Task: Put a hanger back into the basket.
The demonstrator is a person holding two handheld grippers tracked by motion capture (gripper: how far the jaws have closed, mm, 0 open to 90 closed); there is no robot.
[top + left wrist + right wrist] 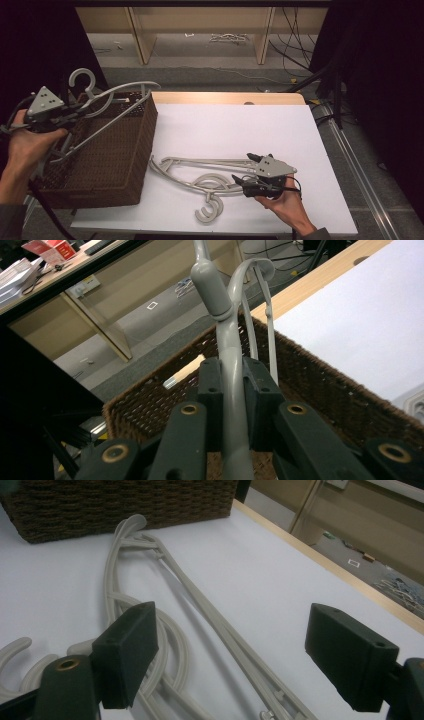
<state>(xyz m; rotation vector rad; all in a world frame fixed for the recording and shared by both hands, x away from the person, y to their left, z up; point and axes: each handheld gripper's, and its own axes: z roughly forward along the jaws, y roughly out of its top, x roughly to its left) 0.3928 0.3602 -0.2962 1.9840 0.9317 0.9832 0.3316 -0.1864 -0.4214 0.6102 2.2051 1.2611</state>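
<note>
The left tool [75, 111] pinches a grey hanger [107, 102], its jaws pressed onto the hanger's arm just below the neck; in the left gripper view the arm [232, 405] runs straight up between the two pads. This hanger hangs tilted over the basket [115, 160], its hook [82, 79] raised above the basket's far left corner and its bar slanting down into the basket.

The right tool [247, 172] is spread wide, with nothing pinched. It sits low over the desk [240, 125], right of the basket, and its jaws stand either side of the hangers lying there; the pads touch neither in the right gripper view.

Those two hangers [200, 175] lie flat on the white desk, overlapping, just right of the basket's near corner. Their curved ends [127, 530] nearly touch the basket wall, and their hooks [210, 205] point toward the near edge of the desk.

The basket is dark brown wicker and stands at the left edge of the desk. Beyond the basket, the floor [200, 50] shows pale shelf legs and loose cables.
</note>
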